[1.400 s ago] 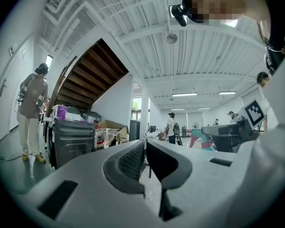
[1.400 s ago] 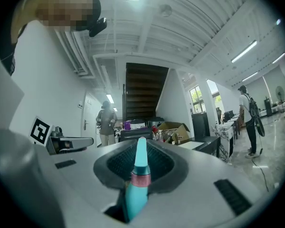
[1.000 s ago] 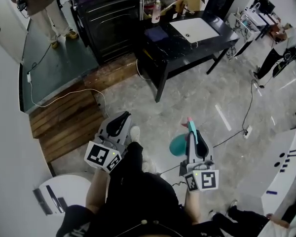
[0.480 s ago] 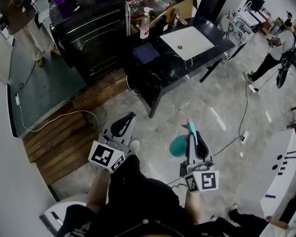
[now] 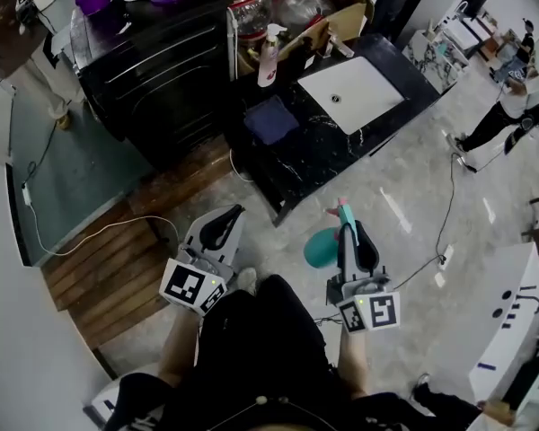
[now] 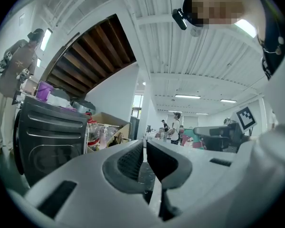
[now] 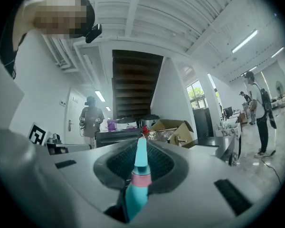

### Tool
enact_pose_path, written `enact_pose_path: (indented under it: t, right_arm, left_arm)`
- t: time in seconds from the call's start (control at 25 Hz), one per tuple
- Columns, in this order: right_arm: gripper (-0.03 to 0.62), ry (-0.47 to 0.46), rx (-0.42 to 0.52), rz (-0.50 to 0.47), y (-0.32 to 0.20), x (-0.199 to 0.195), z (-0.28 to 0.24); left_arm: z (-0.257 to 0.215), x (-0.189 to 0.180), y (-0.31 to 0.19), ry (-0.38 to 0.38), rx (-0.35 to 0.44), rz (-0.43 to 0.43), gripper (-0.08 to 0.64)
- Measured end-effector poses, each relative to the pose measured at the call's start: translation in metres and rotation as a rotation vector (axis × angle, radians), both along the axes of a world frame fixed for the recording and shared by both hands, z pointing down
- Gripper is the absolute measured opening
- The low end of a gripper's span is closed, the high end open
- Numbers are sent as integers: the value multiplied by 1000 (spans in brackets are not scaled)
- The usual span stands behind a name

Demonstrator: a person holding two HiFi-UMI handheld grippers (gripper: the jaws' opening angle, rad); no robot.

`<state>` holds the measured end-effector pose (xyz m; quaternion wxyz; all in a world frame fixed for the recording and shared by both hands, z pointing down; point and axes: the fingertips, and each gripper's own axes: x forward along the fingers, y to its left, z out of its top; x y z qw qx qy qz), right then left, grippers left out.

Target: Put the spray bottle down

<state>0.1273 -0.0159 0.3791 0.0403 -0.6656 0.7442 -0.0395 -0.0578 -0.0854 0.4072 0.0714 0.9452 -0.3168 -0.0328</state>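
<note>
Right gripper [image 5: 345,232]: jaws pinching the teal spray bottle [image 5: 322,248], seemingly near its neck, with the nozzle pointing forward. It is carried above the floor.
Left gripper [image 5: 222,229]: jaws pressed together, nothing between.
Status: bottle not yet set down. Still to do: reach the black counter [image 5: 305,155] ahead, place the bottle and release.

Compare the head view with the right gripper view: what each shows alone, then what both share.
Head view only: the white sink basin, the blue cloth and the wooden floor planks. Right gripper view only: the dark stair underside and the ceiling lights. Both: the right gripper shut on the teal spray bottle, and the cardboard box.
</note>
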Motion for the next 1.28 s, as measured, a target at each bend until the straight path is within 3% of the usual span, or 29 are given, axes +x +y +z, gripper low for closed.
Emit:
enact_pose_path:
  t: [0.36, 0.76, 1.08, 1.28]
  right_arm:
    - [64, 69, 101, -100, -147, 47, -2]
    - [64, 26, 191, -243, -322, 97, 14]
    - [63, 16, 187, -279, -434, 95, 52]
    - [63, 0, 155, -256, -476, 90, 76]
  left_arm:
    - [11, 27, -76, -19, -25, -91, 18]
    - [19, 65, -152, -41, -60, -251, 20]
    - [31, 51, -177, -70, -105, -344, 18]
    - [30, 43, -197, -89, -114, -360, 20]
